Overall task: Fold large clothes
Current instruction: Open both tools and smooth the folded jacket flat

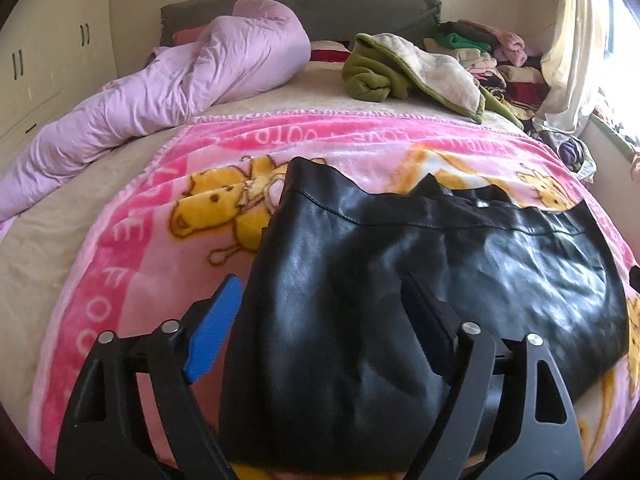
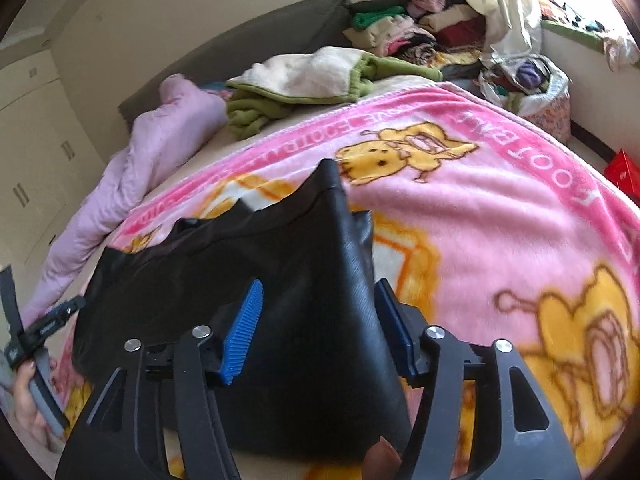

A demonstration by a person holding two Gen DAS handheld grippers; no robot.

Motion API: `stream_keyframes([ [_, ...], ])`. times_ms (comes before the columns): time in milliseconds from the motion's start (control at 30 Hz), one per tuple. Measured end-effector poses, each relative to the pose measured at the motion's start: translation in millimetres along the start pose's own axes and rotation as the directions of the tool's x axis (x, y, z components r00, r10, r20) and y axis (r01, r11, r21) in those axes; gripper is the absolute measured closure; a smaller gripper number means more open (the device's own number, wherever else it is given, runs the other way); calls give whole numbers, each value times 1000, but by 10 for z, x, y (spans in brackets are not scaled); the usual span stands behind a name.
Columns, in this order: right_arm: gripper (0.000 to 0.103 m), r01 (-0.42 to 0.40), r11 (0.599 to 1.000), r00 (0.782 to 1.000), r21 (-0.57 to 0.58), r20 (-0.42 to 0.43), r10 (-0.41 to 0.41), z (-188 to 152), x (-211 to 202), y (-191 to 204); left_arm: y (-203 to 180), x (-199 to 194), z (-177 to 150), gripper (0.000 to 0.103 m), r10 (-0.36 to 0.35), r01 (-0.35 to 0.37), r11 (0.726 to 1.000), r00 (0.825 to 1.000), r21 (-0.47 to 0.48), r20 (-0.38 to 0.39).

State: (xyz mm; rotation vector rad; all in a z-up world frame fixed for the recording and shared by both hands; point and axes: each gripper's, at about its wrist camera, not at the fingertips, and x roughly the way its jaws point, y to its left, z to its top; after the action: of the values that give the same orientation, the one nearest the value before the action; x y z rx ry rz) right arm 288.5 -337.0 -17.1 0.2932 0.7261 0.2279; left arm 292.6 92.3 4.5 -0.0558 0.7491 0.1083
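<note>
A black leather garment (image 1: 460, 248) lies folded in a wide band on the pink cartoon blanket (image 1: 132, 248). My left gripper (image 1: 320, 284) hangs over its left end, jaws wide open. One blue pad (image 1: 216, 328) is off the leather over the blanket and the other is above the garment, neither pressing. In the right wrist view my right gripper (image 2: 319, 286) stands open astride the garment's (image 2: 240, 248) right end, pads clear of the leather. A hand (image 2: 24, 404) holding the other gripper's handle shows at the left edge.
A lilac duvet (image 1: 168, 80) is bunched along the far left of the bed. A green and cream fleece (image 1: 400, 68) lies near the headboard (image 1: 320, 4). Stacked clothes (image 1: 500, 60) and a curtain (image 1: 572, 60) fill the far right corner. A bag of clothes (image 2: 536, 84) and a red box (image 2: 622, 172) sit beside the bed.
</note>
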Motion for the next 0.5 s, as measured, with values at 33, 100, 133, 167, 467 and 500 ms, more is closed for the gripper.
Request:
stream_keyframes([
  [33,44,-5,1000,1000,-11,1,5,-28,-28,37,-16,-18,-29,21,3,-3,1000,1000,2,-10],
  [100,44,-24,999,1000,-45,-8,23,-117,-99,134,-21,-26,-88,17,9,-9,1000,999,3,-31],
  [133,44,-29,998,999,-57,-15,28,-155,-113,171,-20,-23,-118,17,15,-15,1000,999,3,-42],
  [167,44,-45,996,999,-76,-33,42,-215,-119,224,-10,-20,-162,17,21,-21,1000,998,1,-58],
  [467,43,25,996,983,-84,-178,-40,-544,162,309,153,150,-487,9,37,-44,998,986,-41,-160],
  [500,43,33,996,983,-88,-179,-49,-549,175,315,162,164,-504,8,34,-41,998,987,-46,-160],
])
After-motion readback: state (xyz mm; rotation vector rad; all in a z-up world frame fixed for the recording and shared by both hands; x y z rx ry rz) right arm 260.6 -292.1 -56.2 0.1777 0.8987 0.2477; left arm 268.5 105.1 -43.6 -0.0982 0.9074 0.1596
